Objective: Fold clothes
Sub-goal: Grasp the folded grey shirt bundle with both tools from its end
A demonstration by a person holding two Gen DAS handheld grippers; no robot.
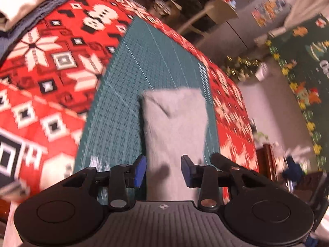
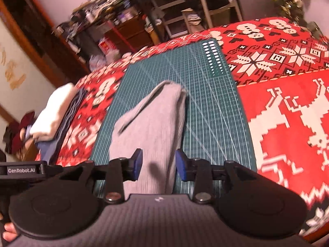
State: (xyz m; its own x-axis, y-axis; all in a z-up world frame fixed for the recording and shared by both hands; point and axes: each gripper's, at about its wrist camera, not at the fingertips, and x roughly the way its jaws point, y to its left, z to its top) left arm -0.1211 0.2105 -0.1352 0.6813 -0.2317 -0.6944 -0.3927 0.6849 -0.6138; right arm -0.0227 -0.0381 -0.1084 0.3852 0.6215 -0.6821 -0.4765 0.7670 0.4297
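My left gripper [image 1: 163,170] hangs over the near end of the folded gray garment [image 1: 174,123], its blue pads [image 1: 140,169] spread apart with the cloth showing between them, nothing pinched. My right gripper [image 2: 158,165] is the same: blue pads [image 2: 137,164] wide apart, released, over the near end of the gray garment [image 2: 152,127]. Whether either gripper touches the cloth I cannot tell.

The garment lies lengthwise on the green cutting mat [image 1: 123,94], which sits on the red patterned cloth [image 1: 51,61] covering the tabletop. In the left view the garment runs close along the mat's right edge, leaving a broad bare strip of mat on its left. In the right view there is bare mat [image 2: 213,111] on both sides and beyond the far end, where one corner of the fabric sticks up a little. The cloth spreads wide to my right, with white deer figures [image 2: 298,123] (snowflakes farther back).

A stack of folded clothes [image 2: 53,113], white on top with dark blue beneath, sits at the tabletop's left edge, well apart from the gray garment; the left view cuts it off at the frame corner [image 1: 30,0].

The garment's near end is hidden under both gripper bodies. The room beyond is blurred: shelves, a chair, something green with pictures on the floor. The only writing I can read is "GenRobot.AI" on a black label [image 2: 21,170] at the right view's left side; the mat's printing is too smeared.
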